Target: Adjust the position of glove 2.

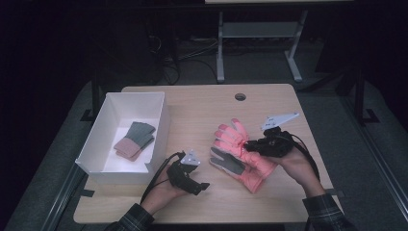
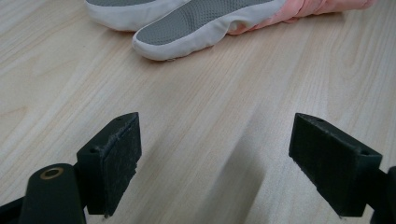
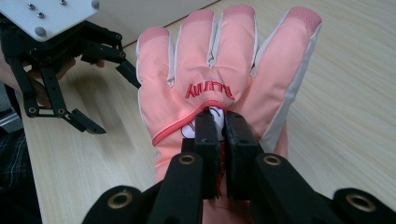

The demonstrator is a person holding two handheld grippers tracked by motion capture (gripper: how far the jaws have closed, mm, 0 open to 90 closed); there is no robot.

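Note:
Two pink winter gloves lie mid-table. One glove (image 1: pixel 235 137) (image 3: pixel 219 60) shows its pink back, fingers spread and pointing away from me. My right gripper (image 1: pixel 250 144) (image 3: pixel 217 126) is shut on a fold of that glove's back fabric, just below the red logo. The other glove (image 1: pixel 230 162) (image 2: pixel 196 21) lies palm up, with a grey palm and white edging. My left gripper (image 1: pixel 198 182) (image 2: pixel 215 154) (image 3: pixel 114 102) hovers low over bare wood just left of the gloves. Its jaws stand wide open with nothing between them.
A white open box (image 1: pixel 161 120) stands at the table's left and holds a folded grey and pink pair (image 1: pixel 135 139). A round cable hole (image 1: pixel 240 96) sits near the far edge of the wooden table (image 1: pixel 192 110). Desk legs and cables stand beyond.

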